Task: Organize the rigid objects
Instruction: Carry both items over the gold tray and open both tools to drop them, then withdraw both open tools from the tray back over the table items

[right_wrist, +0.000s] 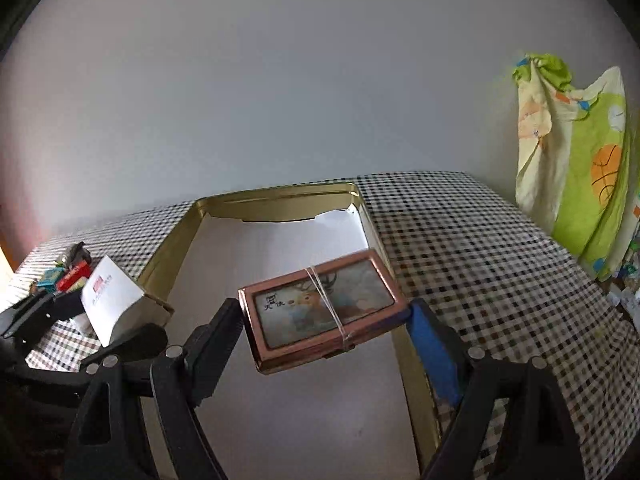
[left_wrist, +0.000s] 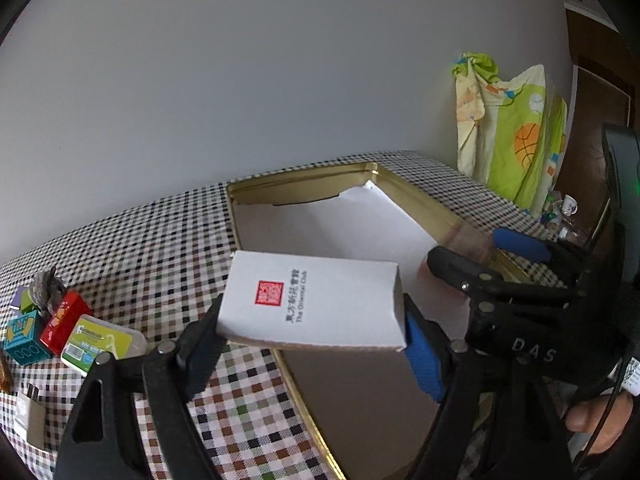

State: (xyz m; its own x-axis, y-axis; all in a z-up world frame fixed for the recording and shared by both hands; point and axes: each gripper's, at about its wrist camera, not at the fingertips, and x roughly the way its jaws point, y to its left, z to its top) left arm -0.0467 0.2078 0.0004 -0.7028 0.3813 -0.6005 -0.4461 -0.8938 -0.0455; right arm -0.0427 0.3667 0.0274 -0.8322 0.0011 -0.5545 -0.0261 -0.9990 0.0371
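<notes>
My left gripper (left_wrist: 312, 320) is shut on a white box with a red seal (left_wrist: 312, 308) and holds it above the left rim of a gold tin tray (left_wrist: 304, 176) lined with white paper. My right gripper (right_wrist: 324, 320) is shut on a rose-gold framed case with a deer picture (right_wrist: 320, 308), bound by a rubber band, above the tray (right_wrist: 276, 196). The right gripper (left_wrist: 480, 268) shows at the right of the left wrist view. The white box (right_wrist: 108, 292) shows at the left of the right wrist view.
Small boxes lie at the table's left: a teal one (left_wrist: 24, 340), a red one (left_wrist: 64, 320), a green-and-yellow pack (left_wrist: 100, 344). A white plug (left_wrist: 28, 416) lies near the front. The table has a checked cloth (right_wrist: 480, 260). A green patterned cloth (right_wrist: 580, 168) hangs at right.
</notes>
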